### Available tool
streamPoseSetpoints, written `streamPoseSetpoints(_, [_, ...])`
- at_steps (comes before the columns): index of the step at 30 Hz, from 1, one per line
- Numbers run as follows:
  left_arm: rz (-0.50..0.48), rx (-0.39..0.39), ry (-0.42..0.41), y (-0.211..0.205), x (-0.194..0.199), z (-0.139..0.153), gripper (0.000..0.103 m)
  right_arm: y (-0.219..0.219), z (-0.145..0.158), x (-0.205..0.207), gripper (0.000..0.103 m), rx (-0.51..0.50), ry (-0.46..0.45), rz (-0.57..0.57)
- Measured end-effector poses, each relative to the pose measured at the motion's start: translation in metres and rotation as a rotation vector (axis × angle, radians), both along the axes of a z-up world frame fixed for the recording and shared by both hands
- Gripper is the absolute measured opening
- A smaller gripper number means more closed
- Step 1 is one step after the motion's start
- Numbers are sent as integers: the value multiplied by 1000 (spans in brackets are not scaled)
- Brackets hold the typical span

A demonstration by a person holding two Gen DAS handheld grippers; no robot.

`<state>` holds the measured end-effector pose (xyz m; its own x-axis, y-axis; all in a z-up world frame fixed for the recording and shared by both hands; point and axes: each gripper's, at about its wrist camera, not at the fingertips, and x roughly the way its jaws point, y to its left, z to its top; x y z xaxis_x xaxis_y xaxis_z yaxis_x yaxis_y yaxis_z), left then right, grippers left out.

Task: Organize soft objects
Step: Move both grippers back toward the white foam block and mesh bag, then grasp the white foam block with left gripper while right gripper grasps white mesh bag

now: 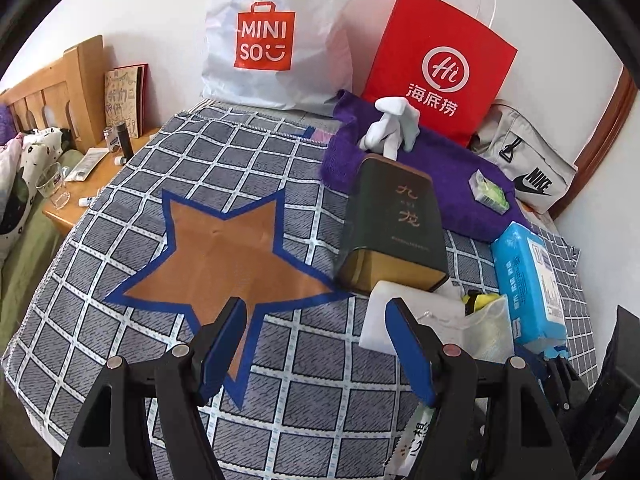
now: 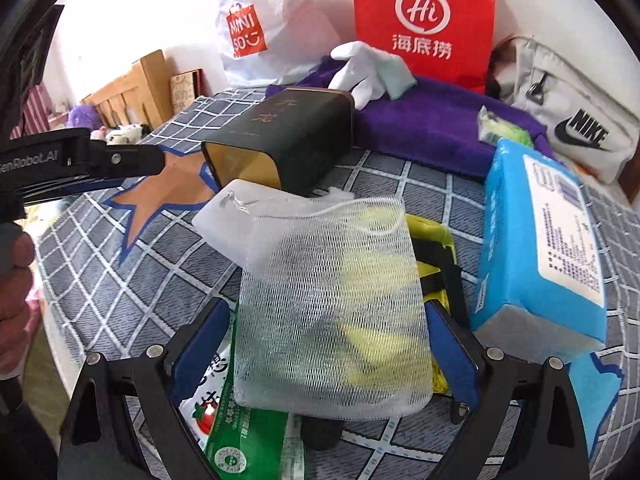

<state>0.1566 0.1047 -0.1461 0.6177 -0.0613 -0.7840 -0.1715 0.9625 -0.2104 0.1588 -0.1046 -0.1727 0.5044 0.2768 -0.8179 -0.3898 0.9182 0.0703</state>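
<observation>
My right gripper (image 2: pixel 328 344) is open and points down at a white mesh bag (image 2: pixel 332 300) with something yellow inside. The bag lies between its blue pads, which stand close beside its edges. Under the bag are a white foam block (image 2: pixel 224 220) and a yellow-and-black item (image 2: pixel 436 248). My left gripper (image 1: pixel 316 320) is open with nothing between its fingers, above an orange star (image 1: pixel 224 260) outlined in blue on the checked cloth (image 1: pixel 120 340). From this side the mesh bag (image 1: pixel 484 328) lies just right of the left gripper. A white glove (image 2: pixel 368 68) rests on a purple towel (image 2: pixel 432 120).
A dark green tin (image 2: pixel 288 140) lies on its side behind the mesh bag, and a blue tissue pack (image 2: pixel 536 248) leans at the right. A white shopping bag (image 1: pixel 276 32), a red paper bag (image 1: pixel 436 68) and a grey bag (image 1: pixel 528 168) line the wall. A wooden bedside table (image 1: pixel 100 184) is at the left.
</observation>
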Motion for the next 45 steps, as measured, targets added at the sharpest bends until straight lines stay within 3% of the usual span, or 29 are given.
streamPoseSetpoints(5, [4, 5, 14, 1, -7, -1, 70, -11, 9, -5, 63, 51, -14, -26])
streamPoseSetpoints(7, [5, 4, 20, 0, -9, -2, 70, -16, 12, -6, 46, 86, -4, -29])
streamPoseSetpoints(9, [4, 6, 20, -3, -12, -2, 70, -22, 14, -8, 41, 114, -2, -38])
streamPoseSetpoints(13, [-10, 3, 28, -9, -17, -3, 70, -27, 13, -11, 16, 133, 9, -33])
streamPoseSetpoints(19, [-25, 7, 36, -18, -22, -5, 70, -34, 21, -22, 8, 183, -6, -24])
streamPoseSetpoints(28, [-64, -8, 31, -33, -21, -7, 70, -62, 49, -42, 8, 198, -59, -66])
streamPoseSetpoints(36, [-110, -25, 43, -49, -10, -15, 70, -85, 43, -45, 10, 181, -24, -97])
streamPoseSetpoints(38, [-108, -20, 48, -50, -7, -17, 70, -81, 37, -42, 21, 198, -11, -87])
streamPoseSetpoints(40, [-93, -23, 53, -47, -5, -18, 70, -74, 35, -41, 68, 222, -21, -65])
streamPoseSetpoints(42, [-86, -28, 54, -43, -5, -18, 70, -64, 32, -39, 81, 241, -54, -56])
streamPoseSetpoints(45, [-72, -24, 55, -36, -6, -20, 70, -46, 25, -28, 82, 217, -58, -25])
